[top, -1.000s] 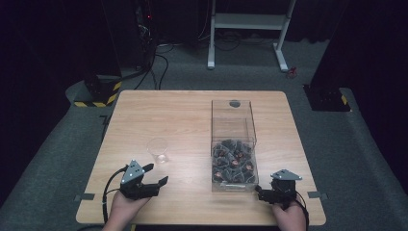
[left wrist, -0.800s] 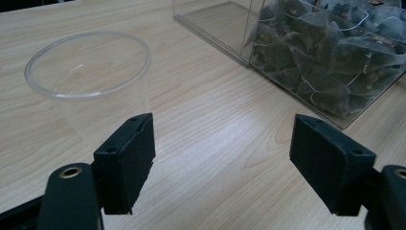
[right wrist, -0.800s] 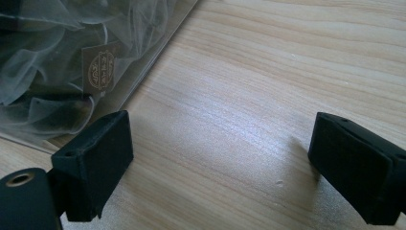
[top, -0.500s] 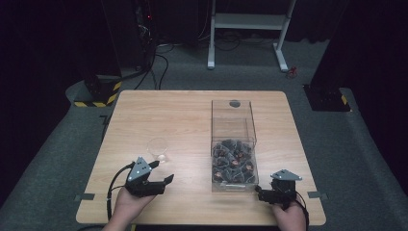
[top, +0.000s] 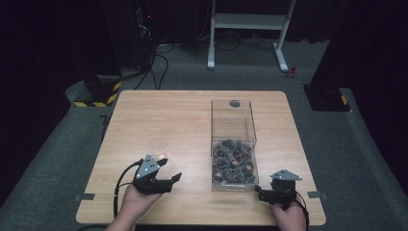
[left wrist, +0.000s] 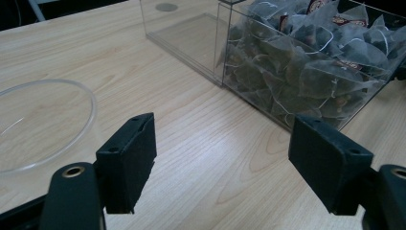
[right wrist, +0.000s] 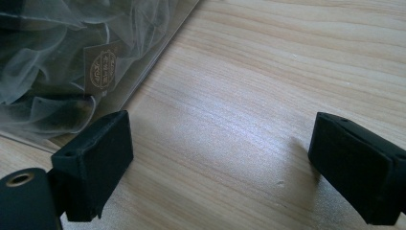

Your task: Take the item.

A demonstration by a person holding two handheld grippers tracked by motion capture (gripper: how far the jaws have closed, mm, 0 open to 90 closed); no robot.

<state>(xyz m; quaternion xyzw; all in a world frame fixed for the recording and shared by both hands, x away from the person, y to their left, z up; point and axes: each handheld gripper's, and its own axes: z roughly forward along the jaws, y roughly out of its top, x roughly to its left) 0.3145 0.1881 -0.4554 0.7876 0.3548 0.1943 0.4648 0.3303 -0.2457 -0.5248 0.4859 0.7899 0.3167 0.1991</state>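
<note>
Clear cup (top: 157, 145): upright on the tabletop (top: 192, 115), left of the middle and just beyond the left gripper; in the left gripper view its rim (left wrist: 45, 122) shows at the left, beside the left finger.
Left gripper (top: 168, 169): in the person's left hand (top: 134, 204) near the tabletop's front edge; its fingers (left wrist: 128, 160) stand wide apart with only bare wood between them, holding nothing and pointing toward the box.
Clear box (top: 233, 139): a long see-through box right of the middle; its near half is heaped with tea bags (top: 232, 161), its far half bare.
Tea bags, close up: mesh pyramids with strings and small tags (left wrist: 306, 62) piled against the box wall.
Right gripper (top: 262, 192): in the right hand (top: 288, 217) at the box's near right corner; its fingers (right wrist: 93, 163) are spread wide over bare tabletop, gripping nothing, the box wall just beside the left one.
</note>
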